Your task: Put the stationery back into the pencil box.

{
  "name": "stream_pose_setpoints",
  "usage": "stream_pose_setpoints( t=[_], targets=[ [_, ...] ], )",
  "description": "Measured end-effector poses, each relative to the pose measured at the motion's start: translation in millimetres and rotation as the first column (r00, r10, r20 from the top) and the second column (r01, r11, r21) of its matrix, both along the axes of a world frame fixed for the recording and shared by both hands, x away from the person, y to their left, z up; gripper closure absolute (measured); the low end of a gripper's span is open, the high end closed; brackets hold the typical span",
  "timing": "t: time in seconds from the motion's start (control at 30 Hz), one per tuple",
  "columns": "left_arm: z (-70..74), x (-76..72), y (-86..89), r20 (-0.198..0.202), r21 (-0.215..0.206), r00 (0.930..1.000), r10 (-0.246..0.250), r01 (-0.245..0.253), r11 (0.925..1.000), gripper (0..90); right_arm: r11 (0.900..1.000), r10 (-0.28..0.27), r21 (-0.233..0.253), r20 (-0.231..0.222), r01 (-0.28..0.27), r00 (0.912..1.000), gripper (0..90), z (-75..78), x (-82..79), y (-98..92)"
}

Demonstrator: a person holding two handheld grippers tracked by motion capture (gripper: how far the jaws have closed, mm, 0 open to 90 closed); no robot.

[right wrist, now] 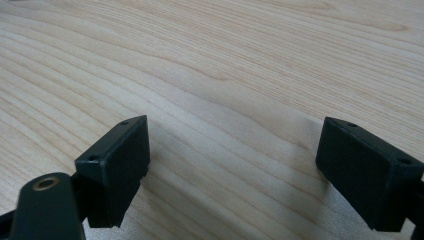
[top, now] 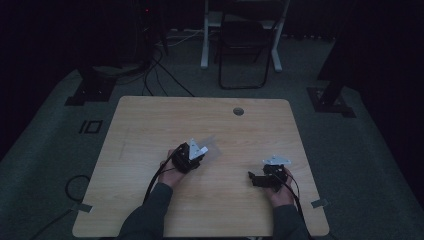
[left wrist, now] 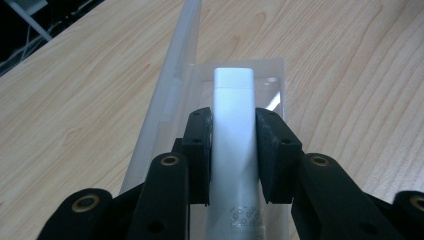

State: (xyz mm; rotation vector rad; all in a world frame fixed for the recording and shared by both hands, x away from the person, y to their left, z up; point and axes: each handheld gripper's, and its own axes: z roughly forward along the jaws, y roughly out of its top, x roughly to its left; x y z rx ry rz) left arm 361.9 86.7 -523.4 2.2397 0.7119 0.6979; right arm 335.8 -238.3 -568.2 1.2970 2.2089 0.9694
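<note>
Item one: the light wood-grain tabletop (top: 150, 125) with rounded corners and a small round grey grommet (top: 238, 111) toward its 12 o'clock edge. It is standing on a dark carpeted floor (top: 45, 165), with a black folding chair (top: 243, 50) and white frame legs (top: 205, 40) beyond the far edge.

Item two: your left gripper (left wrist: 234, 160), sitting near the tabletop's centre in the high view (top: 192, 156), grey three-cornered plate on top. Its black fingers (left wrist: 199, 150) are clamping a slim white plastic tube with a squared flat cap (left wrist: 233, 115), one pad pressing each side of the tube's body, the cap pointing away from you toward 12 o'clock in the left gripper view. Small grey print is showing low on the tube, too small to read.

Item three: a clear plastic rectangular case (left wrist: 272, 85), lying open on the tabletop directly beneath the tube, its lid (left wrist: 175, 75) rising at the 10 o'clock side. Whether the tube is touching the case floor you cannot tell.

Item four: your right gripper (right wrist: 235, 170), resting at roughly 4 o'clock on the tabletop in the high view (top: 260, 179), well apart from the left one. Its black fingers (right wrist: 120, 160) are spreading wide, bare wood grain lying between them.

Item five: your hands (top: 281, 192), in dark sleeves, are gripping both tools from the 6 o'clock edge.
</note>
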Motion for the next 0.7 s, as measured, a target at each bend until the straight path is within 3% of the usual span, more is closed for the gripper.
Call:
stream_pose_setpoints(
  t=[0.4, 0.7],
  targets=[
    [-2.3, -0.8, -1.2, 0.029, 0.04, 0.9995, 0.01, -0.011, 0.9991, 68.6, 1.0, 0.0, 0.0, 0.0, 0.0, 1.0, 13.8, 0.0, 0.0, 0.0],
    [-3.0, -0.6, 0.7, 0.027, 0.043, 0.9995, 0.018, -0.019, 0.9989, 66.6, 1.0, 0.001, 0.0, 0.0, -0.001, 1.0, 13.8, 0.0, 0.0, 0.0]
  ],
)
